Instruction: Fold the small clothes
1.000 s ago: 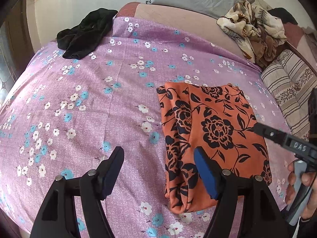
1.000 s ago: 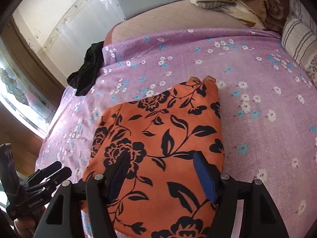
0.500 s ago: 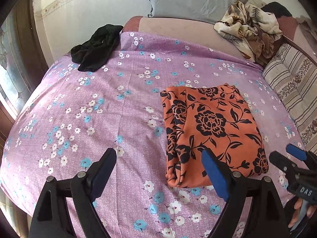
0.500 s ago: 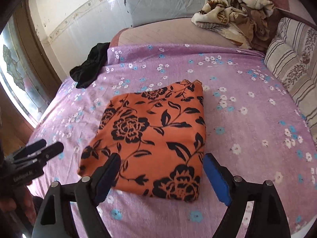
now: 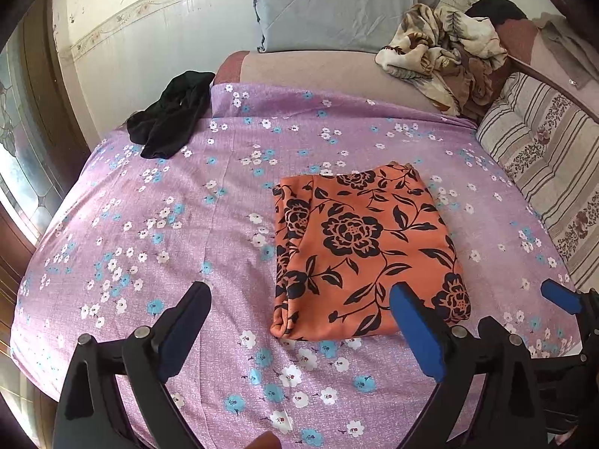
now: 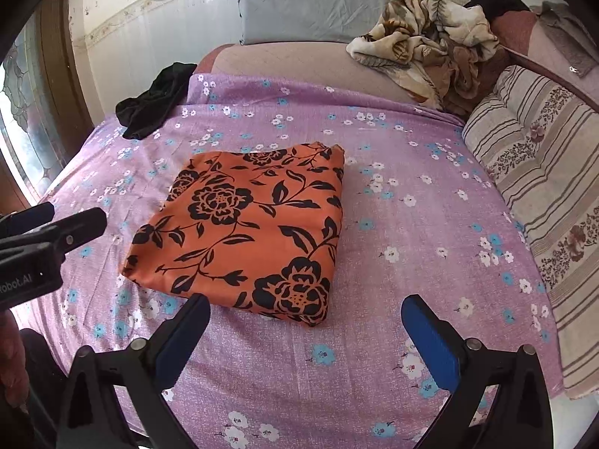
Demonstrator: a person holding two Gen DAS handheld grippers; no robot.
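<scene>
Folded orange floral garment point(image 5: 359, 247) lies flat on the purple flowered bedsheet point(image 5: 179, 232), both grippers off it.

The left gripper point(image 5: 299, 321) hangs above the sheet's near edge with its jaws spread wide and nothing between them; its right finger sits just in front of the garment's near right corner. The right gripper point(image 6: 305, 331) is likewise spread and empty, a little short of the garment's near edge. A black garment point(image 5: 172, 119) is bunched at the sheet's far left corner, well apart from the orange one. A crumpled beige blanket point(image 6: 430, 52) sits by the grey pillow point(image 6: 318, 0); the dark item behind it is probably more clothing.
</scene>
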